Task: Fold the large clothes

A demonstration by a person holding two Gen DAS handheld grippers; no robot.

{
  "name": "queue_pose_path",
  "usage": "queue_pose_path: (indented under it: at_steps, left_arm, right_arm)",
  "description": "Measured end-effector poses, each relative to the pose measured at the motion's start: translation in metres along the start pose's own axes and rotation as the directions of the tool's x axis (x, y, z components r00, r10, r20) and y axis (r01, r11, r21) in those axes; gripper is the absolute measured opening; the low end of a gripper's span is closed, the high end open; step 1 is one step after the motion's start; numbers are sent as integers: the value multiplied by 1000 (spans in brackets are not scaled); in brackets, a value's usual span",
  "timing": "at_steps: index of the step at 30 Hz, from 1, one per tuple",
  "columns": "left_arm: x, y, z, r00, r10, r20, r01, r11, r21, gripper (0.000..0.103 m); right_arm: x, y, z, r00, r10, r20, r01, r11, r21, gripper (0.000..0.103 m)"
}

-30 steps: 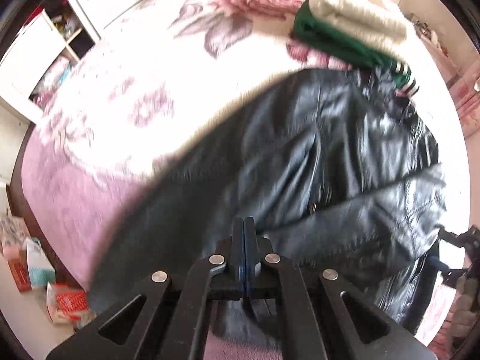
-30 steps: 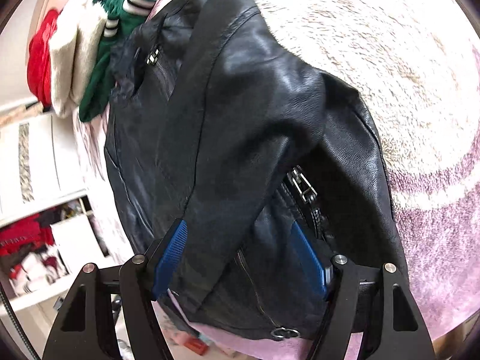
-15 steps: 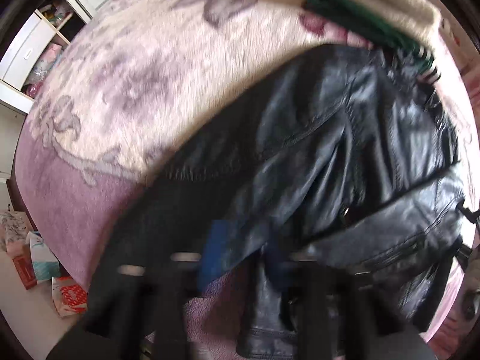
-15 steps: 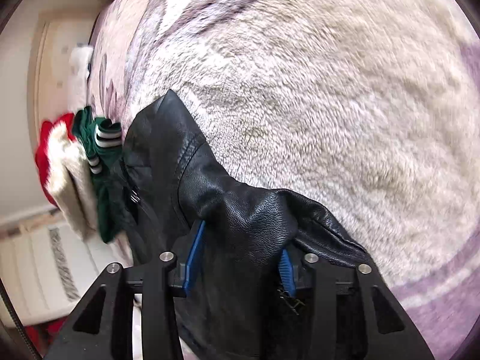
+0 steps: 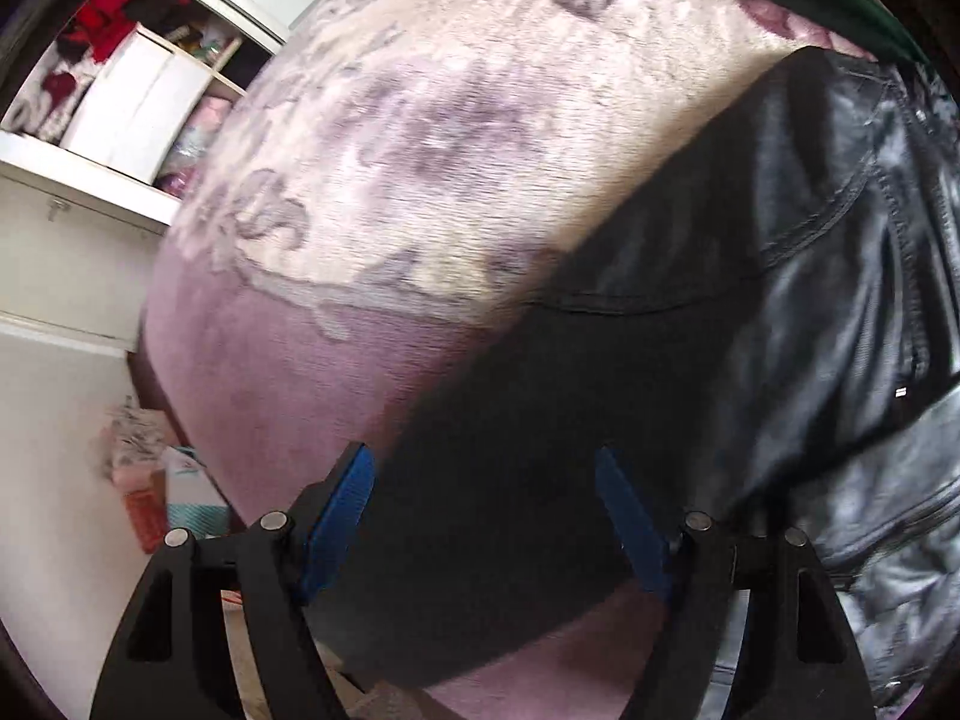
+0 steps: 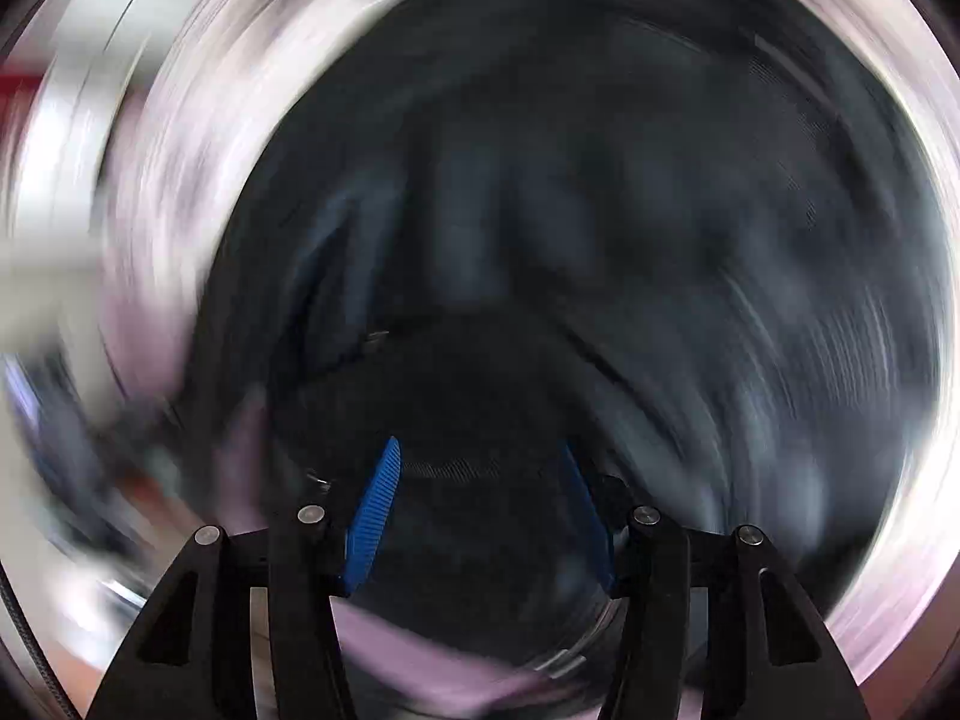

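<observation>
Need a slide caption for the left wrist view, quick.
Left claw open over a dark fold of the black leather jacket on the floral bed blanket.

The black leather jacket point(image 5: 828, 276) lay spread across the floral bedspread point(image 5: 420, 138), its stitched, glossy panels creased, one dark sleeve reaching down to the bed's purple near edge.
</observation>
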State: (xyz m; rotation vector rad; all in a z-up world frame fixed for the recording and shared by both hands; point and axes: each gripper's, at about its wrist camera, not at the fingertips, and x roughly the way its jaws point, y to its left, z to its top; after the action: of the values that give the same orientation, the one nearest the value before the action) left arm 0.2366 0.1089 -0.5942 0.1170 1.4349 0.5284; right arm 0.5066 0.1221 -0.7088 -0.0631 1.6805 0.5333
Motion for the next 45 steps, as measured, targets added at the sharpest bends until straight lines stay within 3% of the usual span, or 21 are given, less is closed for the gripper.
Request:
queue_pose_path:
  at_steps: [1, 3, 4, 6, 7, 8, 10, 13, 19, 25, 27, 29, 30, 32, 35, 38, 40, 41, 42, 43, 45]
  left_arm:
    - [1, 4, -2, 1000, 17, 11, -17, 1000, 6, 75]
    - [3, 10, -5, 999, 34, 16, -34, 999, 2, 75]
    - [8, 15, -8, 999, 30, 11, -30, 1000, -7, 75]
    - [12, 19, -12, 1000, 16, -4, -16, 1000, -25, 75]
    - [15, 22, -15, 1000, 10, -12, -10, 999, -39, 75]
    - [18, 26, -18, 1000, -6, -25, 4, 998, -58, 75]
    - [21, 29, -19, 999, -21, -39, 18, 996, -85, 76]
    - [18, 39, -24, 997, -55, -44, 49, 991, -128, 76]
    - [6, 73, -41, 997, -76, -33, 67, 974, -217, 76]
    - [20, 124, -84, 978, -168, -122, 108, 914, -392, 75]
    - [31, 141, -107, 956, -249, -153, 145, 859, -490, 75]
    - [48, 156, -135, 922, -349, -166, 184, 775, -604, 75]
    - [57, 159, -147, 901, -399, -170, 203, 734, -648, 75]
    - [85, 164, -172, 823, -551, -141, 268, 593, -759, 75]
    - [124, 168, -198, 733, -679, -21, 321, 373, -871, 75]
    - [150, 169, -201, 698, -712, 75, 341, 238, -909, 74]
    - [152, 176, -198, 733, -673, 99, 322, 214, -922, 59]
    - [145, 184, -191, 776, -622, 107, 309, 227, -924, 48]
    - [137, 189, -184, 814, -573, 93, 292, 266, -919, 21]
    - [124, 196, -175, 855, -512, 81, 278, 322, -905, 11]
    - [95, 210, -150, 912, -386, 139, 310, 427, -849, 7]
  right_arm:
    - [19, 39, 19, 994, -107, -36, 95, 964, -247, 57]
    - [46, 79, 30, 974, -215, -65, 153, 848, -507, 57]
    - [67, 102, 29, 952, -294, -87, 164, 729, -664, 57]
    - [97, 119, 18, 906, -407, -118, 148, 565, -812, 57]
    - [102, 122, 16, 896, -428, -116, 146, 531, -835, 55]
    - [106, 125, 14, 891, -439, -118, 131, 497, -858, 39]
    - [102, 131, 15, 897, -404, -180, 77, 543, -836, 8]
    - [74, 124, 21, 931, -331, -155, 95, 629, -771, 3]
    - [-11, 70, 77, 970, -244, -10, 199, 814, -546, 2]
    - [-7, 50, 171, 951, -310, -6, 288, 890, -354, 9]
    - [-32, 36, 169, 970, -240, 48, 244, 946, -215, 18]
    - [-51, 19, 146, 987, -142, 68, 148, 985, -92, 52]
    - [-58, 9, 131, 993, -87, 76, 91, 995, -38, 57]
    - [-59, 11, 93, 997, 25, 75, -28, 998, 49, 58]
    - [-40, 14, 30, 993, 92, 78, -104, 981, 165, 58]
    - [2, 5, -15, 972, 205, 112, -233, 889, 395, 58]
    - [32, -1, -41, 951, 286, 115, -302, 795, 525, 58]
    - [39, 3, -51, 946, 299, 123, -315, 774, 550, 58]
    - [44, 5, -56, 947, 298, 124, -315, 770, 555, 58]
    - [44, 13, -67, 950, 286, 126, -307, 776, 551, 58]
    - [46, 25, -72, 958, 260, 126, -286, 803, 523, 58]
